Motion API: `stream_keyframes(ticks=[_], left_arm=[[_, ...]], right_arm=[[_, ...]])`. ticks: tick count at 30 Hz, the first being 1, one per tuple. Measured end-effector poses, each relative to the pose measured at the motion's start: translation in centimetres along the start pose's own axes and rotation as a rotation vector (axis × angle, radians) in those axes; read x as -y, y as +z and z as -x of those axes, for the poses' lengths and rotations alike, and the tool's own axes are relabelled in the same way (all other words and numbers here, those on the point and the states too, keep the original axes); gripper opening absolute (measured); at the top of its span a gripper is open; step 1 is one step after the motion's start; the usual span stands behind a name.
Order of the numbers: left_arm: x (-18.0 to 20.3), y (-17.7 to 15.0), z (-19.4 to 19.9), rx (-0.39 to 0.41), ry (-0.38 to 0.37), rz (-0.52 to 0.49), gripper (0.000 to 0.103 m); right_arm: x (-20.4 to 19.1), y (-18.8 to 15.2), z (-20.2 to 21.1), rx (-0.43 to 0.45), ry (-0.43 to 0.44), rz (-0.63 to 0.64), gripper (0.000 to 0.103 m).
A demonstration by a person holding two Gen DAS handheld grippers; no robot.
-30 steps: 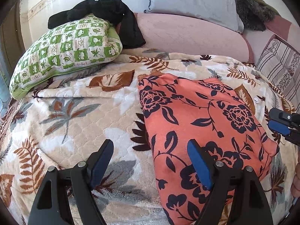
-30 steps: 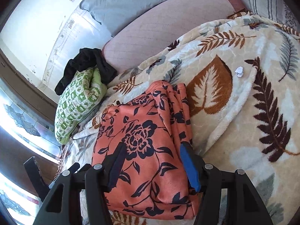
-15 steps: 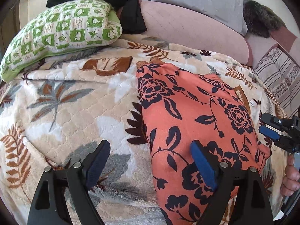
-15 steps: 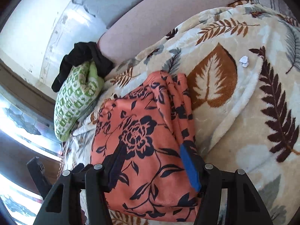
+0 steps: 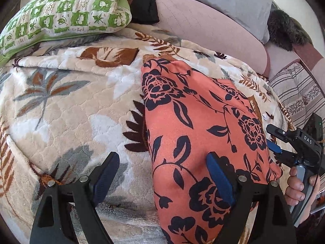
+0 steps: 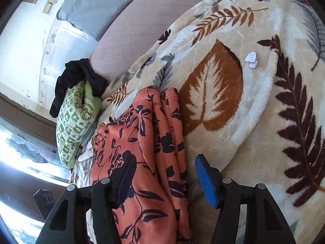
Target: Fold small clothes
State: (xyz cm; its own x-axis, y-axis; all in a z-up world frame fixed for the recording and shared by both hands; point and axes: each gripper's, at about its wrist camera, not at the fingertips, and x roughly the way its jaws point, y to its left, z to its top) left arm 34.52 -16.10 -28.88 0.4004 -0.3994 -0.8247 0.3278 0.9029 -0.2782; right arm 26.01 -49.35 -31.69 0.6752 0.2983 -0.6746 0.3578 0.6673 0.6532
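We see the folded orange floral garment [image 5: 199, 126] lying flat on the leaf-patterned blanket [image 5: 67, 109]. Our left gripper [image 5: 162, 174] spreads wide across the garment's left edge, gripping nothing. Our right gripper [image 6: 164, 181] also gapes wide, straddling the garment's stacked right edge [image 6: 172, 142]. A green checked pillow [image 5: 61, 14] lies well apart near the headboard.

My left gripper [image 5: 162, 174] gapes wide over the orange floral cloth [image 5: 203, 126], whose left edge lies between its fingers, on the leafy blanket [image 5: 67, 109]. The right gripper [image 5: 274, 140] (hand-held) sits at the cloth's right edge.
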Motion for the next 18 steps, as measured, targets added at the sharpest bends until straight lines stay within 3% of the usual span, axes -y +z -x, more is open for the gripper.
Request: stream_keyframes(ticks=[6, 12, 18], left_arm=[[0.5, 0.1, 0.1, 0.015, 0.031, -0.032, 0.088], [1.0, 0.1, 0.5, 0.035, 0.061, -0.054, 0.088], [1.2, 0.1, 1.4, 0.062, 0.076, -0.066, 0.088]], right_arm=[[0.0, -0.3, -0.4, 0.009, -0.005, 0.009, 0.064], [-4.0, -0.8, 2.3, 0.104, 0.026, 0.155, 0.064], [-7.2, -2.5, 2.0, 0.054, 0.029, 0.253, 0.064]])
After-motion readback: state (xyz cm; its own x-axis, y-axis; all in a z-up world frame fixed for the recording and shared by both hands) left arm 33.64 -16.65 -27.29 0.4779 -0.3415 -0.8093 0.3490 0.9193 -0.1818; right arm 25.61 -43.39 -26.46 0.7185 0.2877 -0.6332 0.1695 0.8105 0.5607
